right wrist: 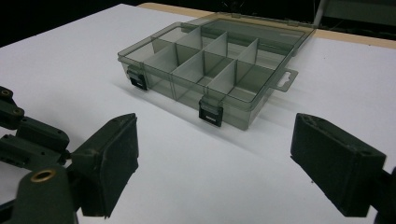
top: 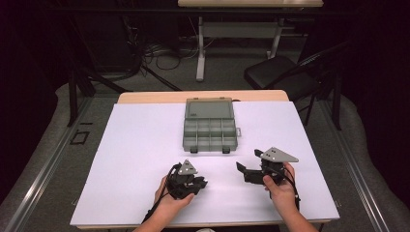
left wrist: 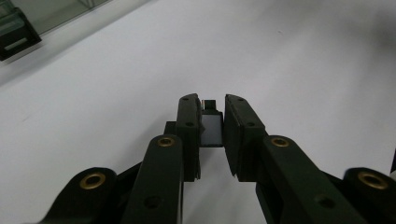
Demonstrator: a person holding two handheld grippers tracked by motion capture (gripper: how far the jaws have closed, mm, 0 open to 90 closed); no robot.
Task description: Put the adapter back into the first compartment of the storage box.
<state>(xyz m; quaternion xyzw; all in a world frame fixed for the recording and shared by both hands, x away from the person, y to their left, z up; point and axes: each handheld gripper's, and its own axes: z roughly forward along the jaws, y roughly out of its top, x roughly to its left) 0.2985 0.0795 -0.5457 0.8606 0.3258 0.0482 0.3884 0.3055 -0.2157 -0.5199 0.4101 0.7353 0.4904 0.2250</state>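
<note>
An open grey-clear organiser box (top: 210, 128) with divided compartments lies at the middle of the white sheet, its lid folded back. In the right gripper view the box (right wrist: 210, 70) sits just ahead, and its compartments look empty. My left gripper (top: 202, 182) is low over the sheet, in front of and to the left of the box. In its own view the left gripper (left wrist: 212, 103) is shut on a small black piece with a pale face (left wrist: 212, 129). My right gripper (top: 249, 161) hovers to the right and faces the box. Its jaws (right wrist: 215, 135) stand wide open with nothing between them.
The white sheet (top: 135, 159) covers most of a wooden table whose far edge (top: 203, 96) shows behind the box. A black chair (top: 280, 75) and a second table's legs stand beyond. One black latch of the box (left wrist: 16, 39) appears at the left gripper view's top left.
</note>
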